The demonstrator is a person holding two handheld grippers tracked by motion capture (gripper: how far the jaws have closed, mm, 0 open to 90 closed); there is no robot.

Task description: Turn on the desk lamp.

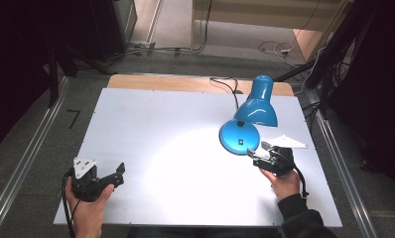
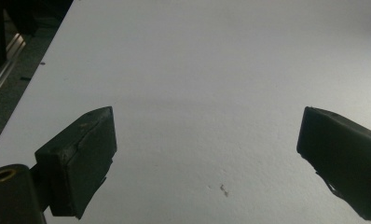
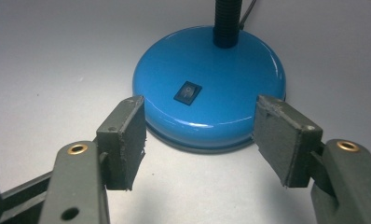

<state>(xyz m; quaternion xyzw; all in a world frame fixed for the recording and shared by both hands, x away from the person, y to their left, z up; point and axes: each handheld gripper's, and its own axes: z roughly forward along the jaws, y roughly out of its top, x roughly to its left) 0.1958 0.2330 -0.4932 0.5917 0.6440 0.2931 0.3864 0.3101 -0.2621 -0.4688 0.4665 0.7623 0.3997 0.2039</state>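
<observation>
So, left to right: your left hand-held gripper point(image 1: 120, 173) rests w/ jaws apart, nothing btwn them. Lamp base point(image 3: 209, 88) stands center-right on the bench point(image 1: 161, 148); right hand-held gripper point(image 3: 200, 140) gapes just before it. Aim one jaw tip at the rocker switch point(image 3: 187, 91), press gently.

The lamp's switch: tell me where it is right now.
The black rocker switch sits on top of the blue lamp base, in front of the black neck, just beyond the open right gripper.

Lamp point(image 1: 249, 116) at table's point(image 1: 161, 148) far right; right gripper point(image 1: 258, 154) just before its base point(image 3: 209, 100).
</observation>
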